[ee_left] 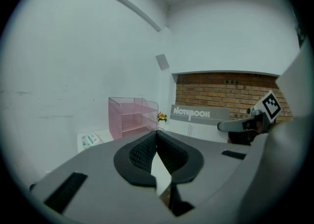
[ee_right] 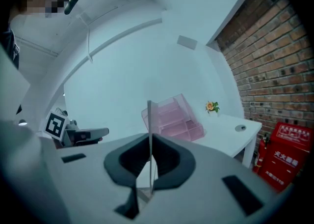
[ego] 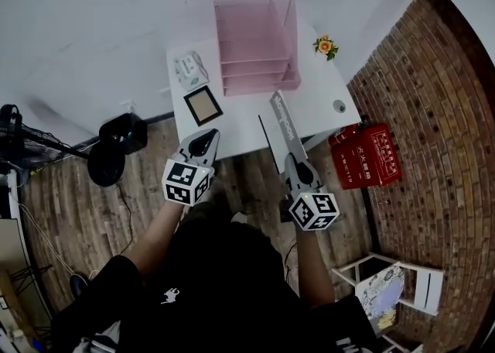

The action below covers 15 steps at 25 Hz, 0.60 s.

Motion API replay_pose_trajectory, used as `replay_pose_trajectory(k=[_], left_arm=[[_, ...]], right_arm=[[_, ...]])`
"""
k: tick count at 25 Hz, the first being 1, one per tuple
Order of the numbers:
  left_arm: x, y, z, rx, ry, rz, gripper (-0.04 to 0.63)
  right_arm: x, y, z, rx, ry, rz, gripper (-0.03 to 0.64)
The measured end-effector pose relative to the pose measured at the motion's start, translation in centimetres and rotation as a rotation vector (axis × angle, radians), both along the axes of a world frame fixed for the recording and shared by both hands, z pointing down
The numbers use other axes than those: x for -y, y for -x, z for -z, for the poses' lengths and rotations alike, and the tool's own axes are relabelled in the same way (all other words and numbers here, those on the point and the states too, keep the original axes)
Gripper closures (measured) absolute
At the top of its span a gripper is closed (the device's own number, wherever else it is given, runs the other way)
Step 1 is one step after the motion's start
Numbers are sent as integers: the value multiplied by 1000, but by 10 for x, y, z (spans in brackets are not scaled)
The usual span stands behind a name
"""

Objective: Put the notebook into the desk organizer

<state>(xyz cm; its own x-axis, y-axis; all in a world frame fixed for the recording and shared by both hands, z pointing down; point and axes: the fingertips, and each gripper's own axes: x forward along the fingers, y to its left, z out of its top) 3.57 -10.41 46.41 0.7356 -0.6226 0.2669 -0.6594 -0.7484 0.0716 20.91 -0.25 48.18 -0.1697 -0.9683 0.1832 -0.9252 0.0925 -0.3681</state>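
Note:
A grey notebook (ego: 281, 122) with white lettering stands on edge over the table's front edge, and my right gripper (ego: 293, 161) is shut on its near end. In the right gripper view the notebook (ee_right: 149, 120) is an upright sliver between the shut jaws (ee_right: 150, 138). The pink, tiered desk organizer (ego: 256, 43) stands at the back of the white table (ego: 249, 117), beyond the notebook. My left gripper (ego: 206, 139) hovers at the table's front left, shut and empty. From the left gripper view (ee_left: 157, 134) the notebook cover (ee_left: 198, 113) shows to the right of the organizer (ee_left: 131, 118).
On the table lie a small framed square (ego: 203, 104), a pale packet (ego: 189, 67), a little flower (ego: 326, 46) and a round disc (ego: 339, 106). Red extinguisher boxes (ego: 366, 155) sit by the brick wall at right. A black stand (ego: 116, 146) stands at left on the wood floor.

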Motion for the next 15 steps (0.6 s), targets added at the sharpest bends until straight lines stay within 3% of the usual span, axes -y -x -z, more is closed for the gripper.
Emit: replay_pose_trajectory(k=[5, 15], left_arm=[[10, -9, -4, 9, 10, -6, 592], [48, -24, -8, -2, 17, -62, 593]], right_arm=[[17, -7, -8, 88, 9, -5, 606], [53, -9, -22, 151, 36, -37, 606]])
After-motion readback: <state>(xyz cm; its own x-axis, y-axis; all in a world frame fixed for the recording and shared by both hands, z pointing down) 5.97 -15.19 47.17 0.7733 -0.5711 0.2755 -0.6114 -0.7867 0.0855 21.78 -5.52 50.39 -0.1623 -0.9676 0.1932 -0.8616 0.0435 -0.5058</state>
